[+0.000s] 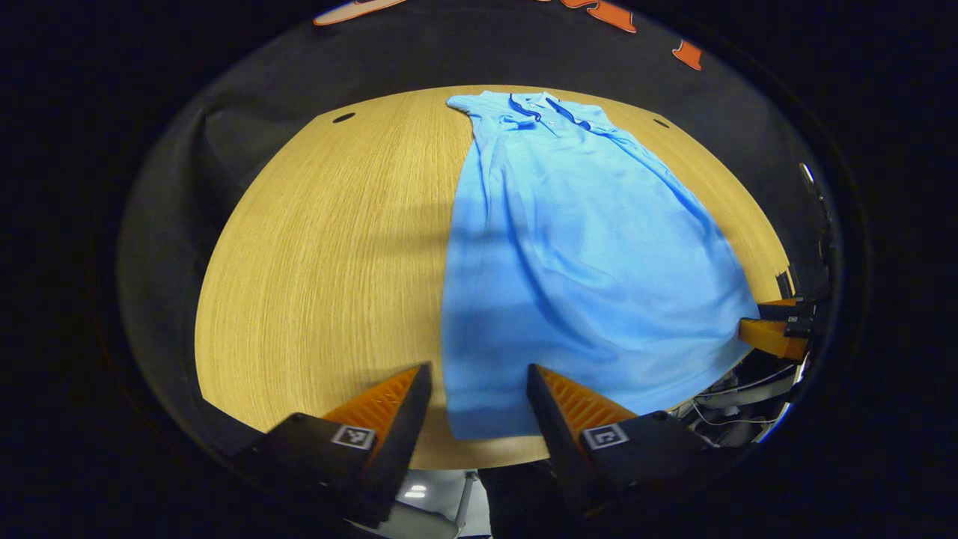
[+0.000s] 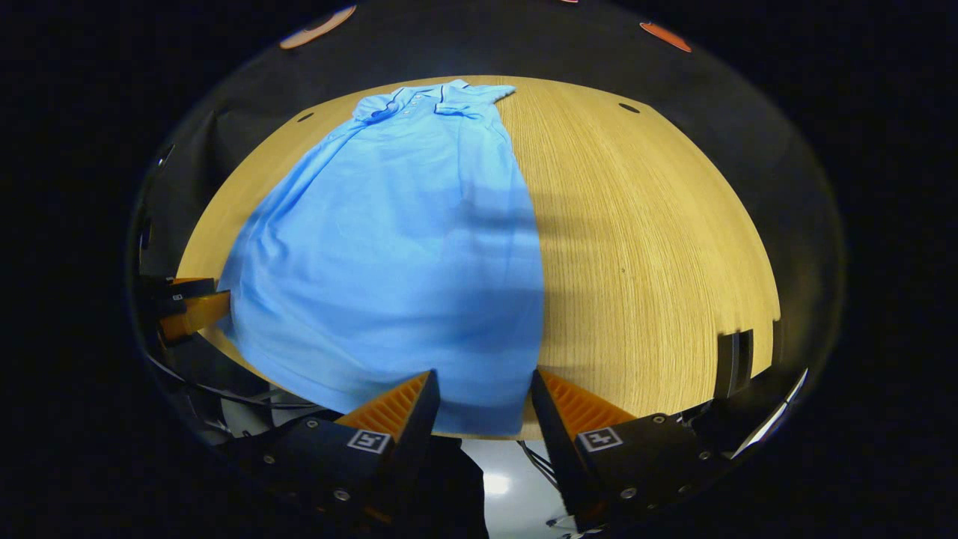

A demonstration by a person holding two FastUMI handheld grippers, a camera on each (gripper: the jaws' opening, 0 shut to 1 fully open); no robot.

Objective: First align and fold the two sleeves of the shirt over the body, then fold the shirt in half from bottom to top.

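Shirt flat on table, both grippers open

**Blue shirt on pale wood**

The shirt is a plain light blue, with a darker navy trim along its collar and placket. The table is a yellowish tan wood with fine straight grain lines and small dark oval holes near its far edge. A grey shadow band crosses both shirt and table. The wall is black cloth.
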